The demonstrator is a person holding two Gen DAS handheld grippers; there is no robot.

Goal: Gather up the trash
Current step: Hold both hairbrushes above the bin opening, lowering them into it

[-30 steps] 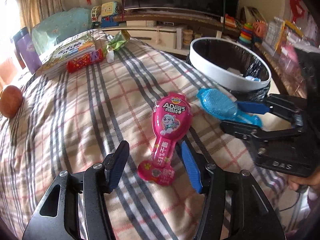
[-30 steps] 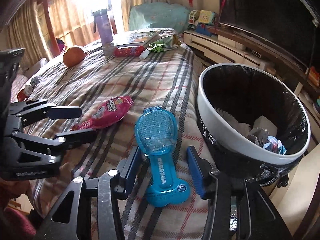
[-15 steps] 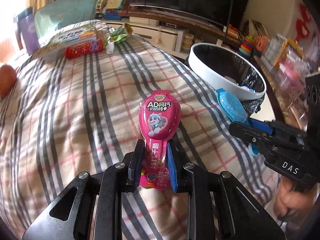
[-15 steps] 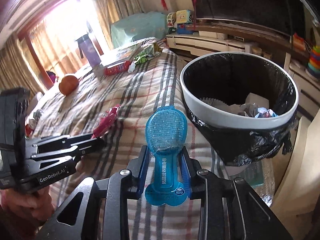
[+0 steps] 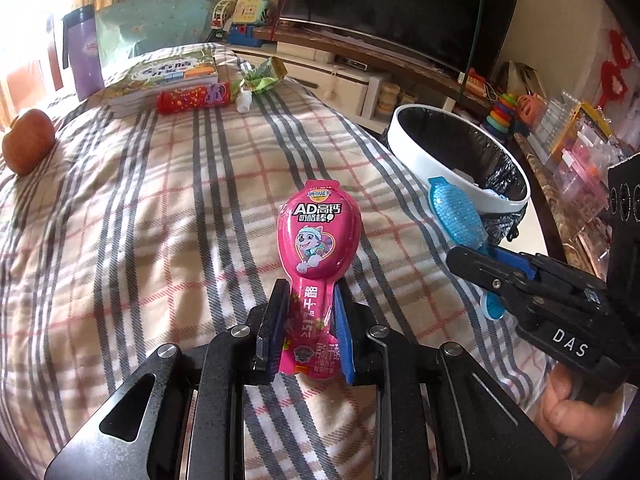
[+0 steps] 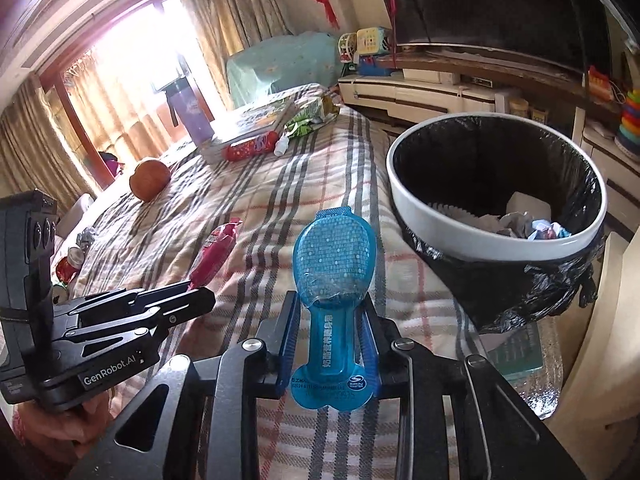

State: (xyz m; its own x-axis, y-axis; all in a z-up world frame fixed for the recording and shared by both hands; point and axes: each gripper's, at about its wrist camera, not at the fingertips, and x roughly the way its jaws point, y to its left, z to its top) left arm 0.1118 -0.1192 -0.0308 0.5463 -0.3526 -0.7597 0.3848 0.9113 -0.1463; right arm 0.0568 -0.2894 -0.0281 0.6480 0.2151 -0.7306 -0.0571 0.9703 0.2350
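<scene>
1. Now the pink snack wrapper (image 5: 318, 248) is pinched by its narrow stem between the pads of the left gripper (image 5: 308, 320), its rounded head pointing forward above the plaid blanket (image 5: 160, 220); the jaws have just been closing onto it.
2. Likewise, the blue snack wrapper (image 6: 334, 276) is clamped at its stem by the right gripper (image 6: 334, 336), whose jaws have just been closing on it, with the bone-shaped end seen behind the pads.
3. Both wrappers are held over the blanket's near edge, the blue one just beside the trash bin (image 6: 496, 240).
4. The bin, white-rimmed and lined with a black bag, is seen with crumpled paper inside.
5. Farther back on the blanket, an apple (image 5: 28, 146), a red tube (image 5: 192, 98), a stack of books (image 5: 160, 76), a green packet (image 5: 264, 76) and a purple bottle (image 5: 82, 52) are seen.
6. A television (image 5: 400, 4) is seen behind.
</scene>
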